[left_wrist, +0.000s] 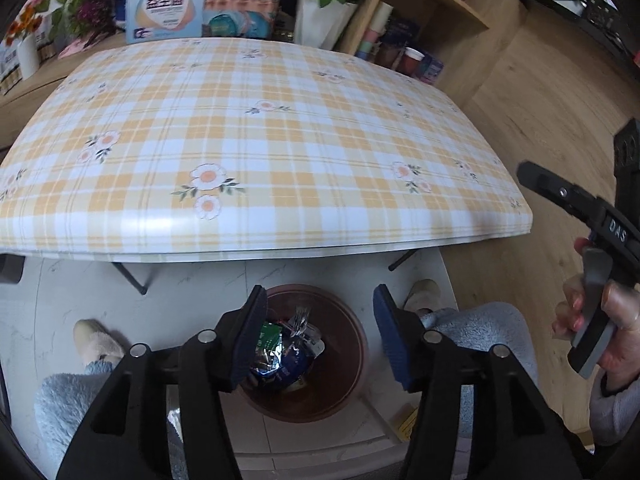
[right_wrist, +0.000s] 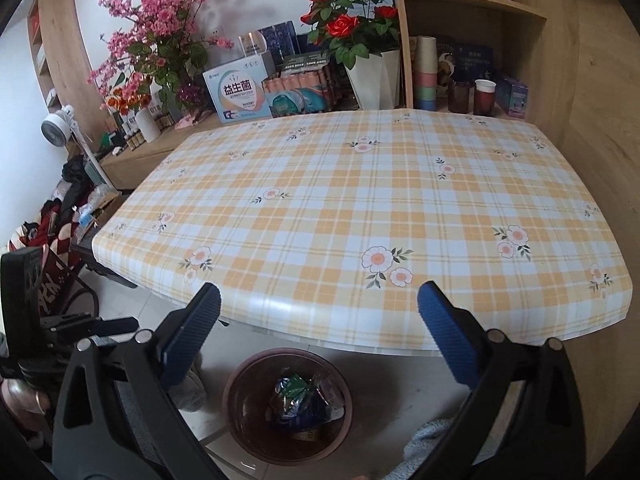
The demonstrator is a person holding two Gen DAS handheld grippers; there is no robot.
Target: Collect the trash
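Observation:
A round brown bin stands on the white floor below the table's near edge; it also shows in the right wrist view. Crumpled foil and green wrappers lie inside it, seen too in the right wrist view. My left gripper is open and empty, hovering straight above the bin. My right gripper is open and empty, above the table's near edge with the bin below it. The right gripper also shows at the right of the left wrist view.
The table has a yellow plaid flowered cloth. Behind it stand flower pots, boxes and wooden shelves with cups. My slippered feet flank the bin. A fan and clutter sit at the left.

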